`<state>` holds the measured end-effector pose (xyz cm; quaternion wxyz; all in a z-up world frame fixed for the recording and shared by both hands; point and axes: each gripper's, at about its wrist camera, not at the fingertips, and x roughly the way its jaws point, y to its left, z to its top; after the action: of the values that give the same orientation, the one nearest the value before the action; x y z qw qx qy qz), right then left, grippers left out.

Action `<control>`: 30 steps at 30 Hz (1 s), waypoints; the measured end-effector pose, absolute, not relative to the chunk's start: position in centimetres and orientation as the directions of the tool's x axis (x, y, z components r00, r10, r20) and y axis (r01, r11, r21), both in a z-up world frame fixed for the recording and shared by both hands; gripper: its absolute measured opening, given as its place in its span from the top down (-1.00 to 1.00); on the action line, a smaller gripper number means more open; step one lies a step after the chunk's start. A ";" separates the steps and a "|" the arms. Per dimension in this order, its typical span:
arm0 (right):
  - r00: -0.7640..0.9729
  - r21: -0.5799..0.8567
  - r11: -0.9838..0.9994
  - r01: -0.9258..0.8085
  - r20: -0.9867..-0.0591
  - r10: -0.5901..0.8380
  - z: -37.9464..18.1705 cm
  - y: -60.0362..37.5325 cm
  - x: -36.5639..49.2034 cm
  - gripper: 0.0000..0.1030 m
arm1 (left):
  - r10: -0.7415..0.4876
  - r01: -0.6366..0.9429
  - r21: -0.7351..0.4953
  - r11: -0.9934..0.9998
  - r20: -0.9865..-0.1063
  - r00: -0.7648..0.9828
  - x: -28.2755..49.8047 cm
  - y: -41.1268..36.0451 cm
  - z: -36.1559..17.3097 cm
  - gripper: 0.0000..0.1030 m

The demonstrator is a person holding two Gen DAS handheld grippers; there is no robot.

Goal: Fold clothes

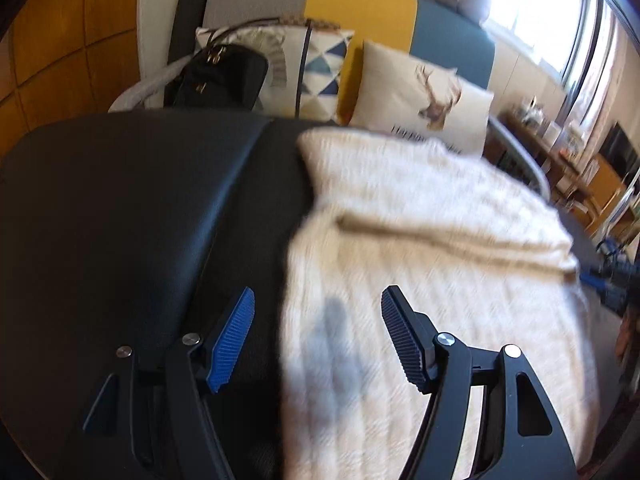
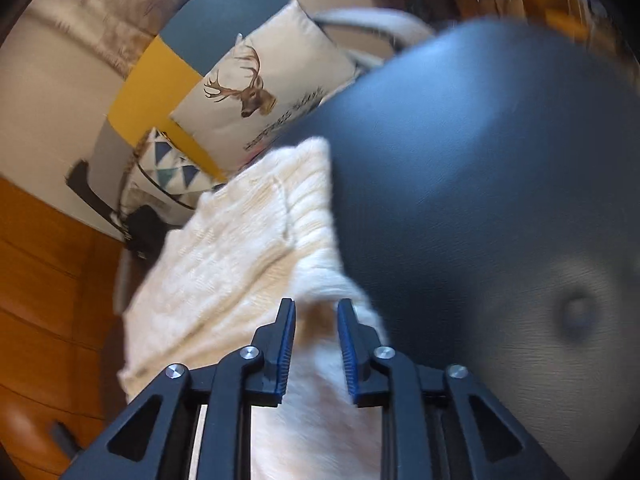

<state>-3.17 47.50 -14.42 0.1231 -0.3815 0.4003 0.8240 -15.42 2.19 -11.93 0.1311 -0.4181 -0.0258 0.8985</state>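
1. Across the dark tabletop (image 1: 120, 208) a cream knit sweater (image 1: 420, 248) lies spread. In the left wrist view it covers the surface from 12 o'clock round to 5 o'clock, with bare tabletop from 7 to 11 o'clock.
2. The sweater's left edge runs roughly from 12 towards 6 o'clock through the left view, passing between the spread fingers. A ridge or fold crosses the fabric from about 9 to 3 o'clock further out.
3. The left gripper (image 1: 318, 340) has its fingers wide apart and holds nothing. One finger hangs over bare tabletop, the other over the knit. Whether it touches the cloth cannot be told, as the picture is blurred.
4. The right gripper (image 2: 316, 344) has its fingers drawn close, with a narrow gap. Cream fabric fills that gap and runs back under the gripper towards 6 o'clock, so it appears to pinch a bunch of the sweater (image 2: 240, 248). The blur leaves the firmness of the grip uncertain.
5. In the right wrist view the sweater stretches from the fingers towards 11 o'clock, with tabletop (image 2: 480, 160) from 12 to 4 o'clock.
6. The right gripper is judged the nearer one to the cloth. The left would need to close over the edge straight ahead at 12 o'clock.
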 end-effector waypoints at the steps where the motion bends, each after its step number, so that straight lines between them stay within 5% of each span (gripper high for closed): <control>1: -0.694 0.584 -0.652 -0.484 -0.710 -0.120 -14.0 47.2 -3.3 0.56 | 0.256 -0.223 -0.146 -0.964 -0.738 -0.624 -15.9 2.6 -11.7 -0.35; 4: -0.713 0.581 -0.694 -0.425 -0.687 -0.139 -12.8 45.6 -4.9 0.56 | 0.240 -0.245 -0.102 -0.964 -0.727 -0.643 -17.5 4.0 -11.3 -0.35; 7: -0.628 0.493 -0.744 -0.451 -0.767 -0.127 -14.3 44.4 -7.7 0.56 | 0.169 -0.240 -0.016 -0.971 -0.757 -0.631 -19.7 5.5 -12.6 -0.35; 9: -0.539 0.390 -0.775 -0.497 -0.839 -0.077 -16.4 44.2 -8.6 0.84 | 0.101 -0.222 0.045 -0.974 -0.790 -0.605 -20.8 5.6 -14.2 -0.35; 11: -0.541 0.380 -0.783 -0.492 -0.839 -0.067 -16.3 44.1 -8.4 0.85 | 0.056 -0.192 0.070 -0.979 -0.814 -0.579 -21.5 4.9 -15.6 -0.35; 18: -0.643 0.442 -0.795 -0.416 -0.761 -0.086 -13.3 43.5 -7.5 0.71 | 0.155 -0.133 -0.090 -0.987 -0.754 -0.638 -20.0 0.7 -13.9 -0.35; 30: -0.620 0.415 -0.842 -0.344 -0.774 -0.129 -14.0 39.8 -15.0 0.65 | 0.164 -0.357 0.106 -0.928 -0.744 -0.648 -20.6 4.5 -14.1 -0.35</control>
<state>-15.02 39.84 -13.99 0.0627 -0.4315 0.2736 0.8573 -20.63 4.51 -14.10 0.1448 -0.3940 0.1223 0.8994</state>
